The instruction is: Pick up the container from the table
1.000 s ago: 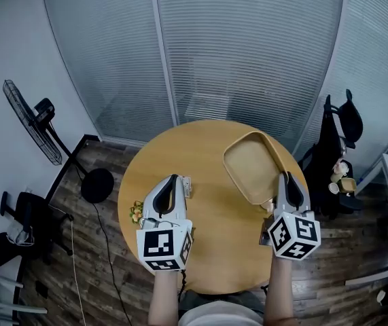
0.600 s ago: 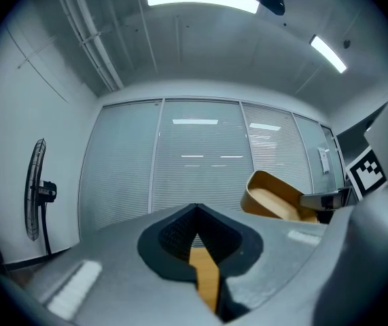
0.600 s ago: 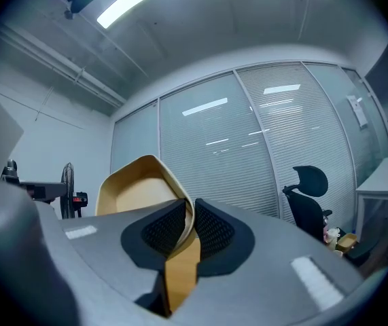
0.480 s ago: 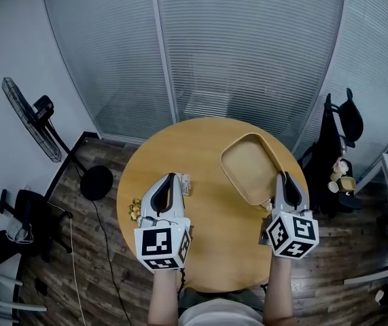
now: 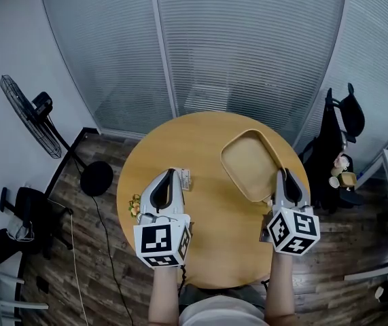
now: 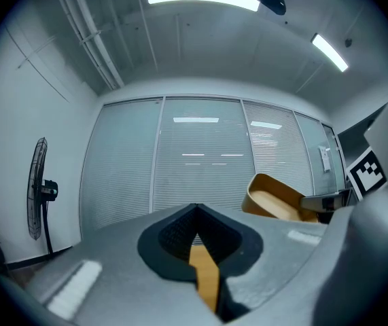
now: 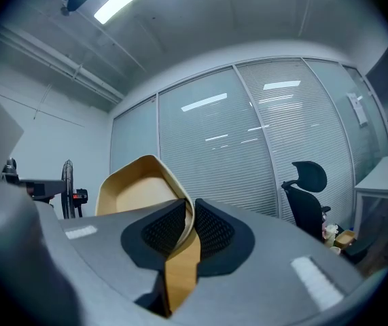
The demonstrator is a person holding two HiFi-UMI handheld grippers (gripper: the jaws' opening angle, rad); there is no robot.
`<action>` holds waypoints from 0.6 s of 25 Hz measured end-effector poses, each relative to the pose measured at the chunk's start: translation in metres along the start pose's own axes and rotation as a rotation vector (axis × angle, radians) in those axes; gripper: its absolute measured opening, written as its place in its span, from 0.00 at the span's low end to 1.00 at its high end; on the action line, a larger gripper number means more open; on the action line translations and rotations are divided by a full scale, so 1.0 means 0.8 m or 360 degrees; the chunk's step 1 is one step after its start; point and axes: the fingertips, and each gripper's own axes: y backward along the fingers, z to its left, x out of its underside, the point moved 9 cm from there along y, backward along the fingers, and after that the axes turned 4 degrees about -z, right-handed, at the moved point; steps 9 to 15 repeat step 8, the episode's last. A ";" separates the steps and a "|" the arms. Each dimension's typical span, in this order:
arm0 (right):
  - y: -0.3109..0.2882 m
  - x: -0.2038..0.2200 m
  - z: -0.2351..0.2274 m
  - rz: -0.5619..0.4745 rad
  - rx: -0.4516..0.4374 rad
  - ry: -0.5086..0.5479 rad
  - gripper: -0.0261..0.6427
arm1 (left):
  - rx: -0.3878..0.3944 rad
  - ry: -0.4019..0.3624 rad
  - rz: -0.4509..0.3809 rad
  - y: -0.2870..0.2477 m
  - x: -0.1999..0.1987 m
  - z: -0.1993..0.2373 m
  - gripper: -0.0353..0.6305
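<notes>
Right gripper [image 5: 280, 175]: fingers clamped on the near rim of the tan container [image 5: 248, 161]. The container is tilted over the right side of the round desk [image 5: 207, 216]. Left gripper [image 5: 169, 174]: fingers together, nothing between them, well apart from the container.

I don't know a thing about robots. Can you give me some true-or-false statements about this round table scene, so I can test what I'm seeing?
1. The right gripper is clamped on the rim of the tan container. True.
2. The left gripper grips the container too. False: its jaws are together with nothing between them.
3. The container is full of fruit. False: it is empty.
4. The table is round and wooden. True.
5. The fan stands on the table. False: it stands on the floor, off to the side.
</notes>
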 end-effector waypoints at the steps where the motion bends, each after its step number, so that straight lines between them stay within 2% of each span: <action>1: 0.000 0.001 0.001 0.0002 -0.0001 0.0001 0.14 | -0.0001 -0.0001 0.0001 0.001 0.001 0.001 0.05; 15: -0.001 0.001 0.005 0.0004 -0.0011 0.0013 0.14 | -0.0005 -0.0007 0.0007 0.003 0.001 0.003 0.05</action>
